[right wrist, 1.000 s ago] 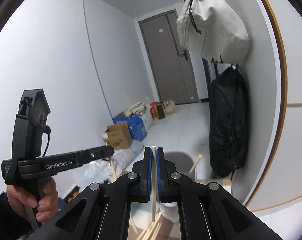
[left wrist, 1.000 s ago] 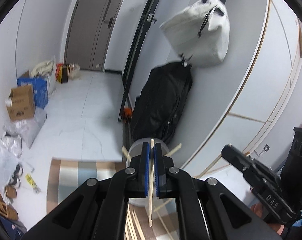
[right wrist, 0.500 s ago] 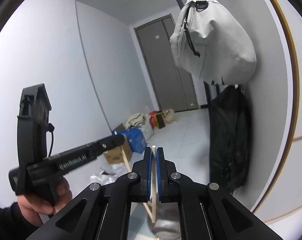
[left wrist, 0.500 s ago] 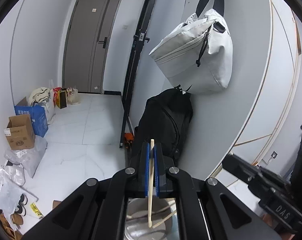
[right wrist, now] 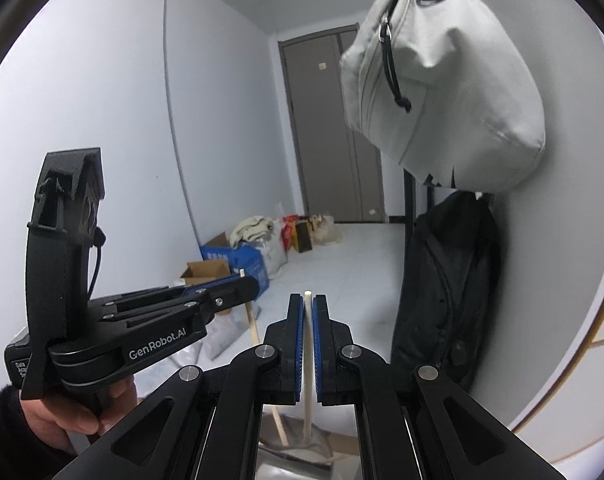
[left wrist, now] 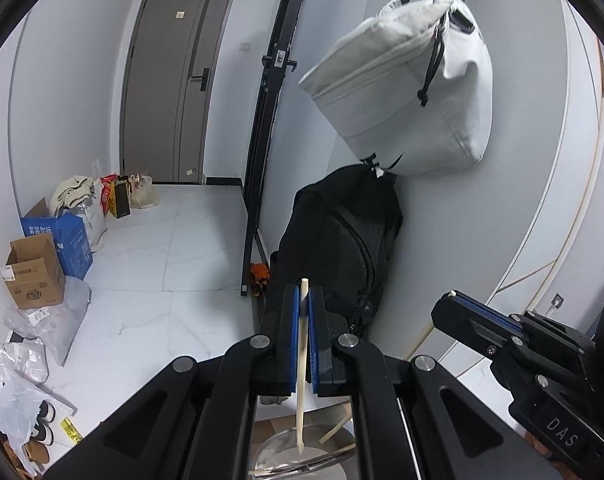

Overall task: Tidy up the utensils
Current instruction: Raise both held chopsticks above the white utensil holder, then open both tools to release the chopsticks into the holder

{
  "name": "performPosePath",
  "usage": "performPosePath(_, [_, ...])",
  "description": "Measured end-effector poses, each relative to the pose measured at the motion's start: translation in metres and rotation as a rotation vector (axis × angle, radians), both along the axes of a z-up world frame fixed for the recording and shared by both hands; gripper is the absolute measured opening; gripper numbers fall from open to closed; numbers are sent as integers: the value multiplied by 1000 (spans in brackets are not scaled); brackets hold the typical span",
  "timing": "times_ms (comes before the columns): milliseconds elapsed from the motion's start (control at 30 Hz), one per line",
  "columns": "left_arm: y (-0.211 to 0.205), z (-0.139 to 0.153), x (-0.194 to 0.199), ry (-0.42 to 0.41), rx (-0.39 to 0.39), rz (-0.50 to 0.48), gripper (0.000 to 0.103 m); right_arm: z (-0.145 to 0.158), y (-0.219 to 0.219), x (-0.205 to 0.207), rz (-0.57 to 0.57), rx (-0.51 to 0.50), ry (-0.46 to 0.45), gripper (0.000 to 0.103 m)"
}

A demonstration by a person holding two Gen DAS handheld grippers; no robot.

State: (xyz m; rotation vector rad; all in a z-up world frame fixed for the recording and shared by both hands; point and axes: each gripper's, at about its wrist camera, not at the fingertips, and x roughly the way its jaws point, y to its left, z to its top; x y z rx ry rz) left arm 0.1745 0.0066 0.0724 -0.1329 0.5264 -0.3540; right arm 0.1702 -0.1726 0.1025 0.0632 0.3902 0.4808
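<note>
My left gripper (left wrist: 301, 300) is shut on a pale wooden chopstick (left wrist: 300, 392) held upright, its lower tip over a metal holder (left wrist: 302, 456) at the bottom edge, with other chopsticks (left wrist: 337, 432) leaning in it. My right gripper (right wrist: 307, 308) is shut on another wooden chopstick (right wrist: 308, 380), also upright above the holder (right wrist: 302, 444). The left gripper also shows in the right wrist view (right wrist: 238, 288), to the left, with its chopstick (right wrist: 258, 340) hanging down. The right gripper shows at the right of the left wrist view (left wrist: 449, 304).
A white bag (left wrist: 405, 96) hangs on the right wall above a black backpack (left wrist: 337, 248). Cardboard boxes (left wrist: 34, 272) and bags line the left wall on the white tiled floor. A grey door (left wrist: 174, 80) is at the far end.
Both grippers have risen and tilted up with their chopsticks; the holder has dropped from mid-frame to the bottom edge. The striped mat is out of view.
</note>
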Motion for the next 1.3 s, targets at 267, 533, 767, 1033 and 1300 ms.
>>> performPosePath(267, [-3, -16, 9, 33, -8, -20, 0, -22, -3, 16, 1, 2, 51, 4])
performPosePath(533, [-8, -30, 7, 46, -33, -65, 0, -43, 2, 15, 30, -23, 78, 3])
performPosePath(767, [-4, -31, 4, 75, -69, -105, 1, -61, -1, 14, 46, -9, 116, 4])
performPosePath(1033, [-2, -46, 2, 190, -131, -239, 1, -72, -19, 11, 49, 92, 164, 7])
performPosePath(1300, [-5, -45, -4, 251, -89, -237, 21, -68, -51, -4, -6, 222, 181, 28])
